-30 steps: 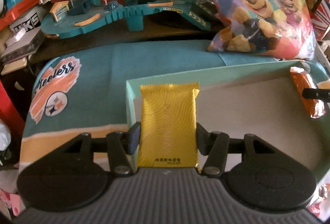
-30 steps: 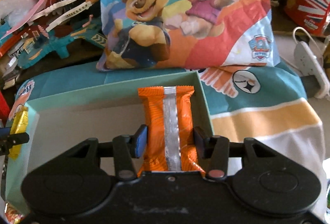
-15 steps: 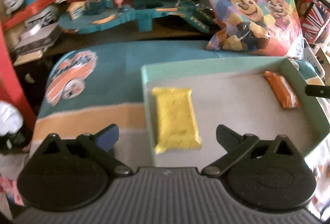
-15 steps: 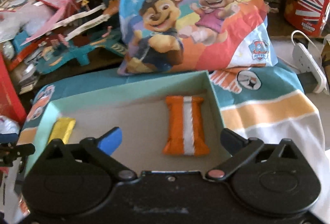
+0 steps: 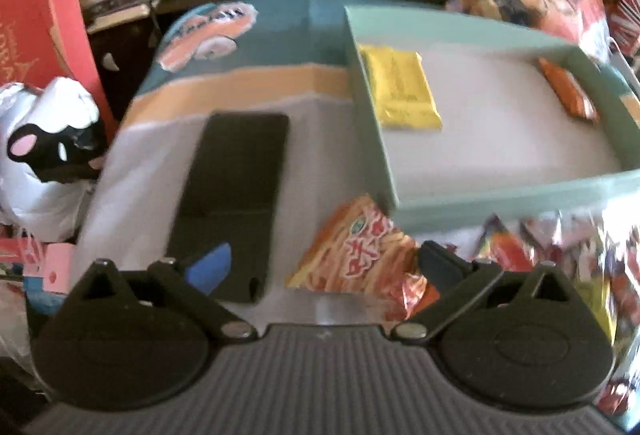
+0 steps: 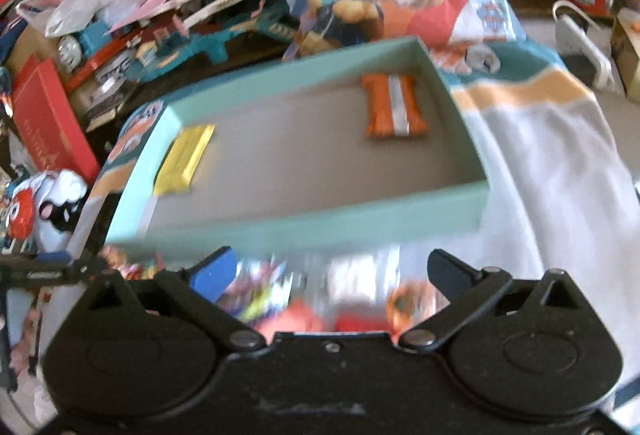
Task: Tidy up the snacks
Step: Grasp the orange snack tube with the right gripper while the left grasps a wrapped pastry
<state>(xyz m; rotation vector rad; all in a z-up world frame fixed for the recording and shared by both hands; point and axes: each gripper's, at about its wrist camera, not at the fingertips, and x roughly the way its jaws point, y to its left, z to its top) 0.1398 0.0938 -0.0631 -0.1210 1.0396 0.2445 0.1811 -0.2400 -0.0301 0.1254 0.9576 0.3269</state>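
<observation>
My left gripper (image 5: 322, 263): jaws have just been opening and now stand wide, nothing between the pads.
My right gripper (image 6: 332, 275): jaws likewise just opened wide, nothing in them.
Teal box (image 6: 280, 231): sits on the striped cloth (image 6: 552, 163); open top, low walls.
Yellow packet (image 5: 400, 91): lies flat inside the box against its left wall.
Orange packet (image 6: 392, 111): lies flat inside near the right wall, well apart from the yellow one.
Loose snacks (image 6: 304, 299): a blurred foil heap just in front of the box's near wall, below my right jaws.
Noodle-print packet (image 5: 360, 247): on the cloth at the box's near left corner, under my left jaws.
Handling, my guess: light, crinkly, slippery film; contents brittle, so a gentle squeeze.
Where I'd grip: across the narrow width at mid-length, clear of the sealed ends.
Black flat object (image 5: 236, 195): beside the noodle packet; not a snack, I'd leave it.
</observation>
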